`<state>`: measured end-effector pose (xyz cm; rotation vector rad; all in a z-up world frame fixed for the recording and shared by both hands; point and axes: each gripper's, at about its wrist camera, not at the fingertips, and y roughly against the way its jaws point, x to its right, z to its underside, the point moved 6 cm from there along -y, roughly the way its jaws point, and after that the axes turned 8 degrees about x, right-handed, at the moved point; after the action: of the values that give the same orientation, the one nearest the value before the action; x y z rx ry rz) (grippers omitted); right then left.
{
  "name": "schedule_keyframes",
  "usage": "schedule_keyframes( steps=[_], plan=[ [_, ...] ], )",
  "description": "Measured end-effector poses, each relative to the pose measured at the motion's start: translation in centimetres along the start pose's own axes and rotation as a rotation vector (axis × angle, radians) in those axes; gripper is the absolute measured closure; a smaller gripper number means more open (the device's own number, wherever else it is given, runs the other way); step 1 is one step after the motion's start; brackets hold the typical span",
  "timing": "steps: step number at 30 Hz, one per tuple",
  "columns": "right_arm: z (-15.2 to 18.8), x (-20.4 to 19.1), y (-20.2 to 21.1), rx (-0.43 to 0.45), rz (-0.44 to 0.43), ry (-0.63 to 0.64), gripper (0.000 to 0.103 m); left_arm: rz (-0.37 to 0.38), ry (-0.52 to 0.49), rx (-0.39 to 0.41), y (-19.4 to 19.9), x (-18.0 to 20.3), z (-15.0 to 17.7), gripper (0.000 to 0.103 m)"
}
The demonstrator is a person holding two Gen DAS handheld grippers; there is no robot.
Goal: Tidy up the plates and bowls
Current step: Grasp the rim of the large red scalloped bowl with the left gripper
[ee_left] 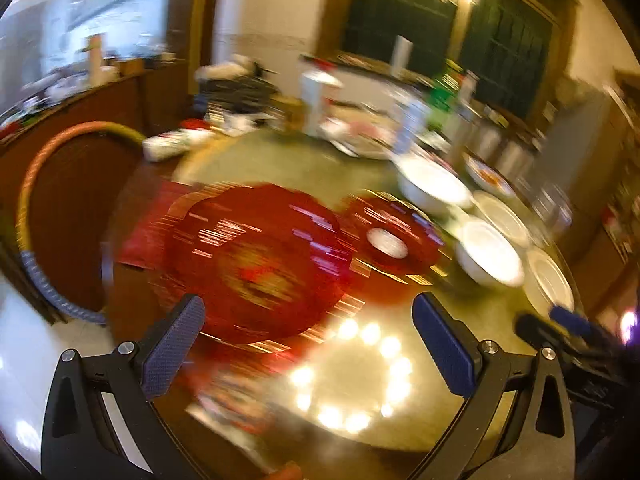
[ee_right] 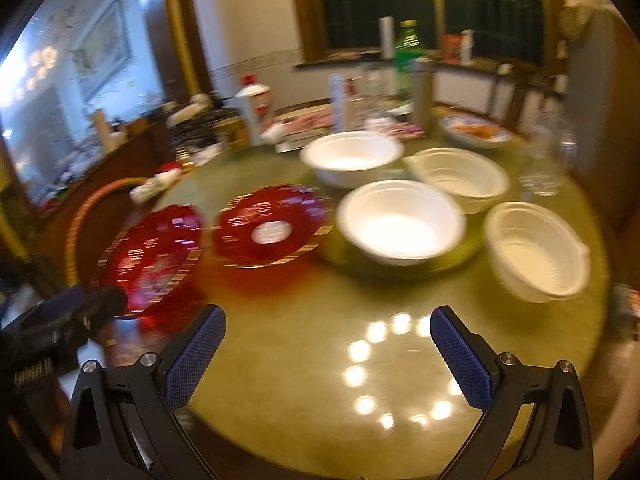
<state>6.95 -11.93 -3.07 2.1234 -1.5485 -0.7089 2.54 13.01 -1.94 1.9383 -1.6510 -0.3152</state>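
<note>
Both frames motion-blurred. My left gripper [ee_left: 308, 344] is spread wide, holding nothing, over the glossy table [ee_right: 304, 360]; my right gripper [ee_right: 328, 354] likewise wide and unloaded. Landmark: the nearest white bowl [ee_right: 400, 222]. Left of it sit 2 red plates: small red plate [ee_right: 270, 228] just beside it, large red plate [ee_right: 154, 256] further left near the table edge. Right of it, a ribbed white bowl [ee_right: 538, 250]. Behind it, 2 more white bowls [ee_right: 352, 156] [ee_right: 460, 176]. Beyond those, bottles [ee_right: 408, 54] and clutter.
</note>
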Motion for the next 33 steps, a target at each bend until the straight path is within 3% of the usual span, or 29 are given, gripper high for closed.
schedule_keyframes(
  steps=[5,10,12,14,16,18,20,22,24,25,33],
  plan=[
    [-0.4,-4.8,-3.9,-0.086,-0.179,-0.074,0.0,-0.115,0.125,-0.037,-2.5,-7.6,-0.6,0.0],
    [0.0,-8.3,-9.0,-0.18,-0.285,-0.193,0.002,-0.153,0.112,-0.092,-5.3,-9.3,0.5,0.0],
    [0.2,-9.1,-11.0,-0.217,-0.3,-0.227,0.014,-0.148,0.099,-0.102,-6.1,-9.0,0.8,0.001],
    [0.7,-9.7,-12.4,-0.258,-0.307,-0.258,0.029,-0.158,0.087,-0.108,-7.0,-9.0,1.1,0.009],
    [1.0,-10.2,-13.8,-0.291,-0.318,-0.279,0.043,-0.158,0.092,-0.124,-7.9,-9.2,1.4,0.033],
    [1.3,-10.5,-15.1,-0.308,-0.316,-0.297,0.047,-0.16,0.105,-0.156,-8.8,-9.6,1.9,0.05],
    [1.6,-10.8,-16.1,-0.323,-0.325,-0.307,0.051,-0.149,0.128,-0.195,-9.6,-9.9,2.6,0.058],
    [1.9,-11.2,-16.9,-0.342,-0.333,-0.305,0.06,-0.175,0.113,-0.204,-10.2,-9.9,3.1,0.073],
    [2.2,-11.5,-17.6,-0.353,-0.325,-0.291,0.081,-0.196,0.093,-0.19,-10.3,-10.0,3.2,0.085],
    [2.3,-11.7,-17.9,-0.351,-0.334,-0.295,0.086,-0.195,0.089,-0.183,-10.2,-9.9,3.2,0.085],
    [1.4,-12.2,-16.9,-0.276,-0.317,-0.244,0.089,-0.217,0.09,-0.092,-8.3,-9.6,1.7,0.088]
  ],
)
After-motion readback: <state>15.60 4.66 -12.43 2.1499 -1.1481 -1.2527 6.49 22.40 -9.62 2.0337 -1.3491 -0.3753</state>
